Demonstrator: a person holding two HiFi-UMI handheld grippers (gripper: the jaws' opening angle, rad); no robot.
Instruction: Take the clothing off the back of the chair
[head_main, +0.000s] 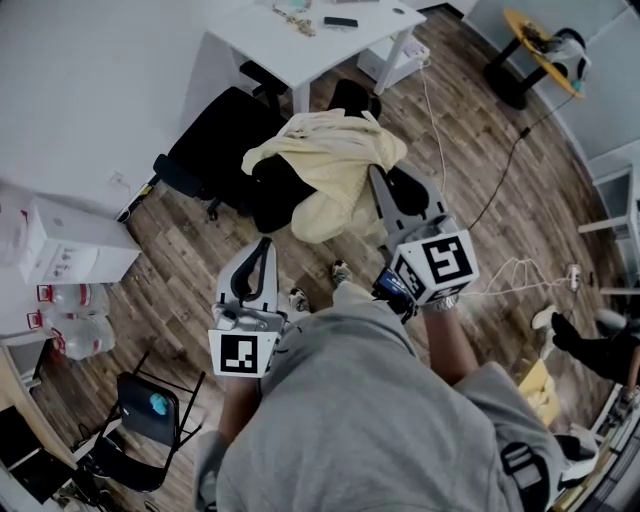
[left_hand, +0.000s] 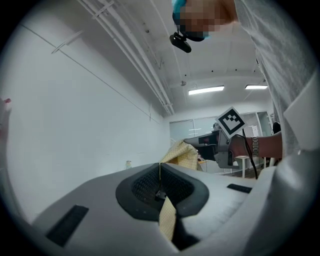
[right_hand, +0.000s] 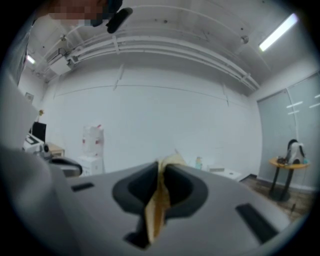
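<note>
A pale yellow garment (head_main: 325, 165) lies heaped over a black chair (head_main: 272, 197) in the middle of the head view. My right gripper (head_main: 377, 178) reaches into its right side and is shut on a fold of the cloth. In the right gripper view the yellow fabric (right_hand: 156, 205) runs pinched between the closed jaws. My left gripper (head_main: 266, 244) sits lower left of the garment. Its own view shows a thin strip of the same cloth (left_hand: 167, 217) clamped in its jaws, leading up to the garment (left_hand: 182, 155). The right gripper's marker cube (left_hand: 231, 122) shows beyond.
A second black office chair (head_main: 215, 135) stands left of the garment, by a white desk (head_main: 300, 50). White boxes (head_main: 70, 250) and water bottles (head_main: 70, 325) line the left. A folding chair (head_main: 145, 410) is lower left. Cables (head_main: 505, 270) cross the wooden floor at right.
</note>
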